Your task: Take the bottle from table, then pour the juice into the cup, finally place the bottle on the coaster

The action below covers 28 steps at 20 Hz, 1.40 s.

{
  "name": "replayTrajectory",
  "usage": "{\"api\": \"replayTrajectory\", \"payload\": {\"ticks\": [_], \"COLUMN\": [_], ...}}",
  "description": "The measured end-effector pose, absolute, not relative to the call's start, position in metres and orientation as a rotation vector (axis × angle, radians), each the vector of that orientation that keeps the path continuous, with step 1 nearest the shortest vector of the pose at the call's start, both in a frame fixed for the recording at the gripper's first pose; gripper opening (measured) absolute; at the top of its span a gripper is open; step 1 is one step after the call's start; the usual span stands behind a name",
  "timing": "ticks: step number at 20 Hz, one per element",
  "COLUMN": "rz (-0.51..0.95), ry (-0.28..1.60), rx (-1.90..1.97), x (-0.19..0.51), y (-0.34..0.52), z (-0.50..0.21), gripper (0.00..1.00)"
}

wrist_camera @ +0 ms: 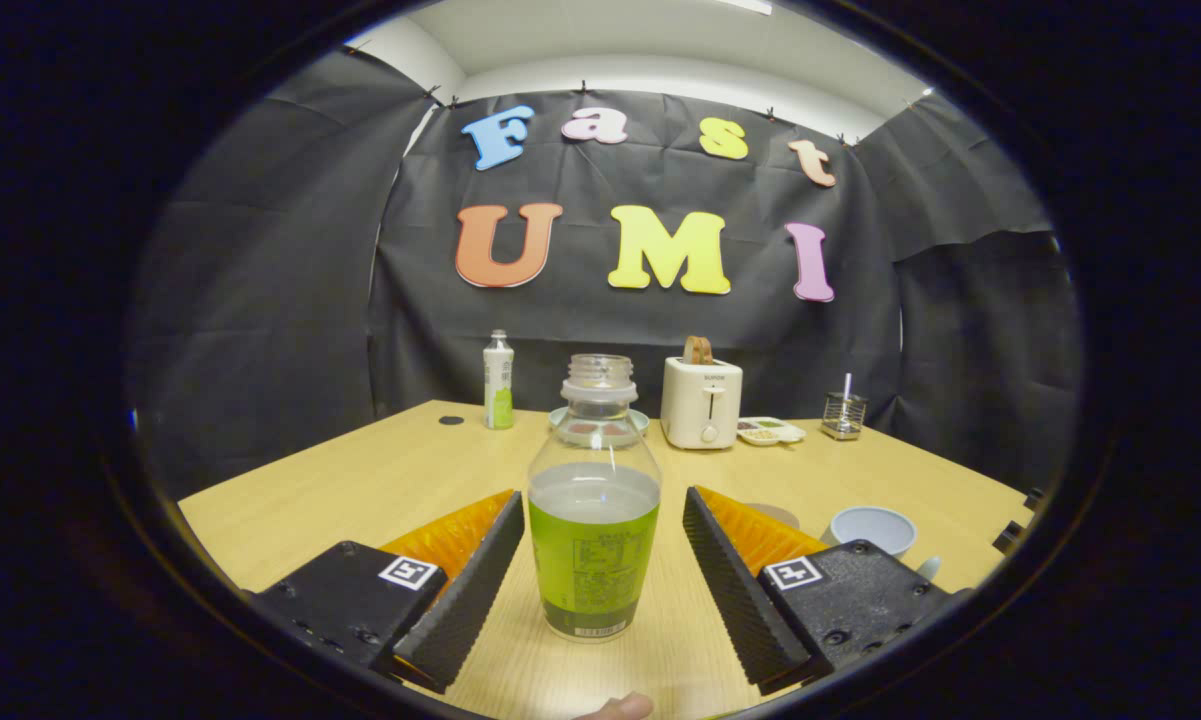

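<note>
An uncapped clear bottle [594, 520] with a green label stands upright on the wooden table [360, 480], partly filled with liquid. It sits between the two fingers of my gripper [600, 500], which is open, with a gap on each side of the bottle. A pale blue cup [872, 527] stands to the right, just beyond the right finger. A round brownish coaster [775, 514] peeks out behind the right finger, next to the cup.
At the back of the table stand a small green-and-white bottle [498, 381], a white toaster [701, 402], a plate [597, 424] behind the bottle, a small sectioned dish [768, 431] and a wire holder [844, 414]. A fingertip [620, 707] shows at the near edge.
</note>
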State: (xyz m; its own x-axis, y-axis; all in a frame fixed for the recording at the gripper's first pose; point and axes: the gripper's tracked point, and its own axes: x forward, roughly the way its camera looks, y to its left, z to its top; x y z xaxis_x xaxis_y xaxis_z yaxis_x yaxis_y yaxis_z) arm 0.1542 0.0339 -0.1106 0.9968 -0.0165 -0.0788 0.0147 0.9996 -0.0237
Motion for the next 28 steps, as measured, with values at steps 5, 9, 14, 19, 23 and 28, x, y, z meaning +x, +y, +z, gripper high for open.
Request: {"api": "replayTrajectory", "payload": {"ticks": [5,9,14,19,23,28], "rz": [-0.013,-0.067,-0.025,0.016,0.032,0.097], "ry": [0.07,0.085,0.082,0.068,0.04,0.065], "rx": [-0.032,-0.088,-0.023,0.085,0.22,0.361], "x": [0.172,0.172,0.158,0.133,0.116,0.106], "y": [0.044,0.041,0.045,0.038,0.022,0.008], "z": [-0.111,-0.107,-0.082,-0.057,-0.044,-0.045], "gripper": [1.0,0.87,0.82,0.81,0.8,0.8]}}
